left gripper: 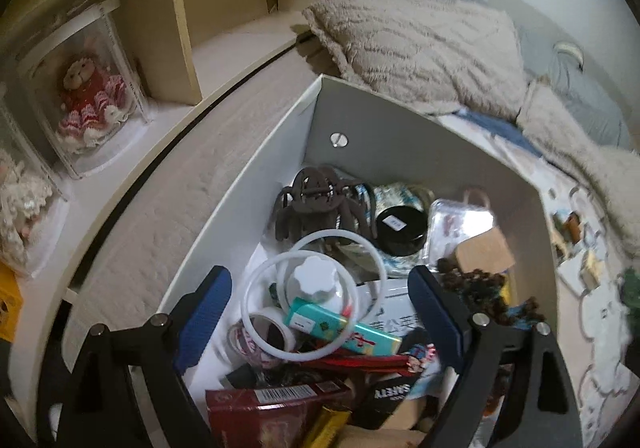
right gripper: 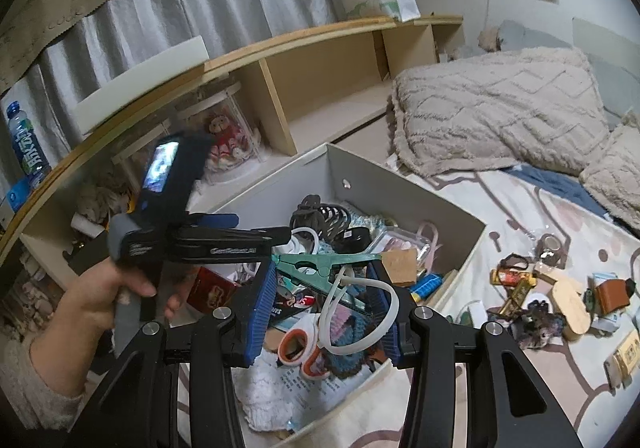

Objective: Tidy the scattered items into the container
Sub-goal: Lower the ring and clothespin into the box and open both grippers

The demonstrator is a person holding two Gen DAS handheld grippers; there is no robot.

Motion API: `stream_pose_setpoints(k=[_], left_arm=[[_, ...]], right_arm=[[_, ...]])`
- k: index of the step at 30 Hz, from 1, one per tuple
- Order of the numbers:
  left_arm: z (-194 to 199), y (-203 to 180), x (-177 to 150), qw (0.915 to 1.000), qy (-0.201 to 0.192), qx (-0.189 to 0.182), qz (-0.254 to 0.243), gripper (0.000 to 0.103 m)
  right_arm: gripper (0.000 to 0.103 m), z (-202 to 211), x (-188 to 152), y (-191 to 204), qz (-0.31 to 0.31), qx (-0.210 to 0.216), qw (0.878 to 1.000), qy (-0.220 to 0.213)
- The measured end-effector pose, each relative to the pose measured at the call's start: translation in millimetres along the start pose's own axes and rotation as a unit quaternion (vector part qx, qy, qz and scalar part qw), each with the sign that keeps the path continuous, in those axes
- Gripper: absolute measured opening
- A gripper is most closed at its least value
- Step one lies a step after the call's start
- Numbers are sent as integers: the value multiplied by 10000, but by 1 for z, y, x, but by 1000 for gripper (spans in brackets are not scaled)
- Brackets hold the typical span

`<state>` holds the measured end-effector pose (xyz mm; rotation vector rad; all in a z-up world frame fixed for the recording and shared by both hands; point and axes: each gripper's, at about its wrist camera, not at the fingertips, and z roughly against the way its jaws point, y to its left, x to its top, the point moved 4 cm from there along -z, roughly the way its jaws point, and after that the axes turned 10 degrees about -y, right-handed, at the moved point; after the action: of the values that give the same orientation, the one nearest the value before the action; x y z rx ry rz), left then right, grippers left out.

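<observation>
Right gripper (right gripper: pixel 322 306) at the bottom of its frame is clamped on a teal clip (right gripper: pixel 320 268) with a white loop (right gripper: pixel 356 312) hanging off it, right over the box (right gripper: pixel 404 172) mid-frame. Left gripper (left gripper: pixel 320 304) sits wide open above the box clutter, gripping nothing. More bits (right gripper: pixel 552 300) lie scattered at lower right on the bed.

Both views are dim, lit by soft, cool indoor light; shadows are faint; black corners ring each fisheye circle, and the shelf (left gripper: pixel 180 20) bows sharply; motion blur smears the bed's (left gripper: pixel 592 328) right side in the left view; a phone screen (right gripper: pixel 160 166) glares in the right view.
</observation>
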<state>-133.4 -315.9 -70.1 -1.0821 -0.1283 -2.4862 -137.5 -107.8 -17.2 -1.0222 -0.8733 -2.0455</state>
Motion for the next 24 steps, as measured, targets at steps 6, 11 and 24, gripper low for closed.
stream_pose_setpoints(k=[6, 11, 24], left_arm=[[26, 10, 1, 9984, -367, -172, 386, 90], [52, 23, -3, 9942, -689, -366, 741, 90], [90, 31, -10, 9913, -1139, -317, 583, 90]], right_arm=[[47, -32, 2, 0, -118, -31, 9995, 280], [47, -63, -3, 6, -42, -117, 9983, 574], [47, -122, -20, 19, -295, -63, 9927, 1169]])
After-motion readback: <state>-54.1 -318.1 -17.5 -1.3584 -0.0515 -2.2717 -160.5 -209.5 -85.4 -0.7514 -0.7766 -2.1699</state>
